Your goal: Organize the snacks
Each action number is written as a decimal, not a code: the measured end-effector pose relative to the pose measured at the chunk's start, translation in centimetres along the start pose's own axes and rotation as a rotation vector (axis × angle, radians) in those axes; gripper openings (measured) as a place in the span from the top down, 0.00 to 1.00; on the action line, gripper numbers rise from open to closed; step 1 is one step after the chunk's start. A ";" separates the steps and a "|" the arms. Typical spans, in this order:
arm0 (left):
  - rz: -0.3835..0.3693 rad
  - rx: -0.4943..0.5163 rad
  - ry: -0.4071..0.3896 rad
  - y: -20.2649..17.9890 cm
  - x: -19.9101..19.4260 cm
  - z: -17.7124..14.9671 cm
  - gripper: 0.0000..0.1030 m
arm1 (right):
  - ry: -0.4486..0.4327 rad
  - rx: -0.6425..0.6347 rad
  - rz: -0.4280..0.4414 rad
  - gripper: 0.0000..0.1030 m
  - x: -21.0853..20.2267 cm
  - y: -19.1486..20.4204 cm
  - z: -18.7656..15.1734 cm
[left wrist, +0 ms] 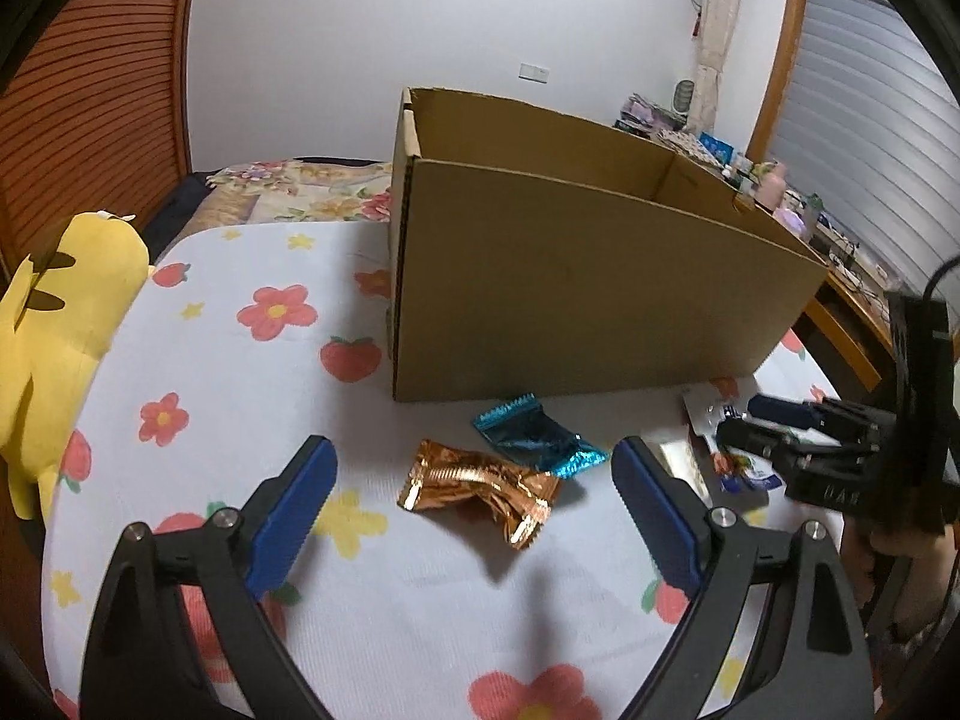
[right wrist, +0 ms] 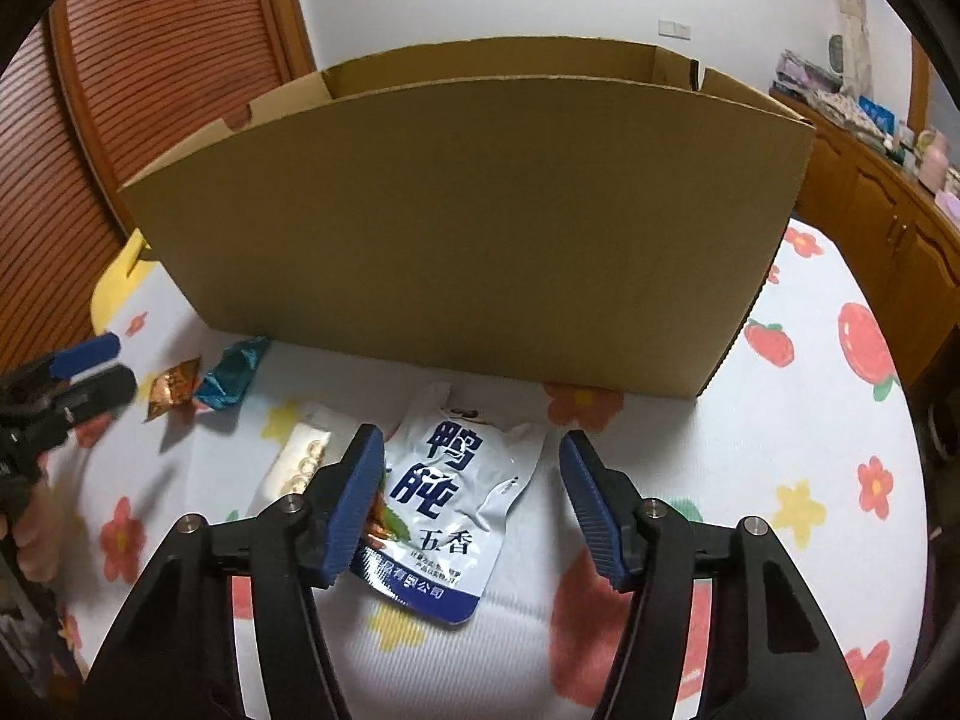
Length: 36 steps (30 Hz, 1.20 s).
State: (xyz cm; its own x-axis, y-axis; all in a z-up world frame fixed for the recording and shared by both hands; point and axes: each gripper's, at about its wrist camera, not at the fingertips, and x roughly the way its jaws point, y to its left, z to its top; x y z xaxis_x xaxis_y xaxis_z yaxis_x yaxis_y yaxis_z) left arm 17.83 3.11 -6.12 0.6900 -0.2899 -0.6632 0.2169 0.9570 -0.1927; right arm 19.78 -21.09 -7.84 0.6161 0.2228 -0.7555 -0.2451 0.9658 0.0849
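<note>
- Two hand-held grippers hovered over a flower-print bedspread (left wrist: 240, 360) where loose snacks lay before an open cardboard box (left wrist: 576, 300).
- Seen from the left wrist camera, the left gripper (left wrist: 474, 510) had its blue-padded jaws spread wide, touching nothing; a crumpled copper wrapper (left wrist: 480, 489) lay between them on the cloth.
- A blue foil packet (left wrist: 534, 441) rested just beside the copper wrapper at its 1 o'clock, near the foot of the box.
- A yellow plush toy (left wrist: 54, 324) sat at 9 o'clock at the bedspread's edge.
- Seen from the right wrist camera, the right gripper (right wrist: 474, 504) kept its jaws part-way apart around a white pouch (right wrist: 456, 498) printed with blue characters; the left finger overlapped the pouch's edge, while the right finger stood clear, so no grip showed.
- A small clear packet (right wrist: 306, 456) lay just beside the pouch at 9 o'clock.
- All four snacks lay outside the box, on its near side.
</note>
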 end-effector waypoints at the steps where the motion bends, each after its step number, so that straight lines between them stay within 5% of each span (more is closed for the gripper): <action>1: 0.005 -0.001 -0.001 0.0 0.1 0.1 0.10 | 0.005 -0.006 -0.004 0.42 0.2 0.1 0.0; 18: 0.043 -0.068 0.038 1.0 2.4 0.0 0.12 | 0.028 -0.044 0.038 0.53 0.6 -0.3 -1.1; 23: 0.088 -0.093 0.061 1.6 3.5 0.2 0.29 | 0.027 -0.057 0.026 0.53 0.4 -0.2 -1.0; 36: 0.116 -0.010 0.117 1.6 3.6 -1.3 0.31 | 0.031 -0.083 0.003 0.51 0.8 1.0 -1.1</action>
State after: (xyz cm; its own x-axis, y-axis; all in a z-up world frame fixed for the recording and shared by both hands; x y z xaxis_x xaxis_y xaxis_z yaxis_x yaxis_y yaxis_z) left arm 19.80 3.64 -9.80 0.6244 -0.1749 -0.7612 0.1335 0.9842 -0.1166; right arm 19.27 -20.09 -9.09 0.5923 0.2205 -0.7750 -0.3094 0.9503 0.0340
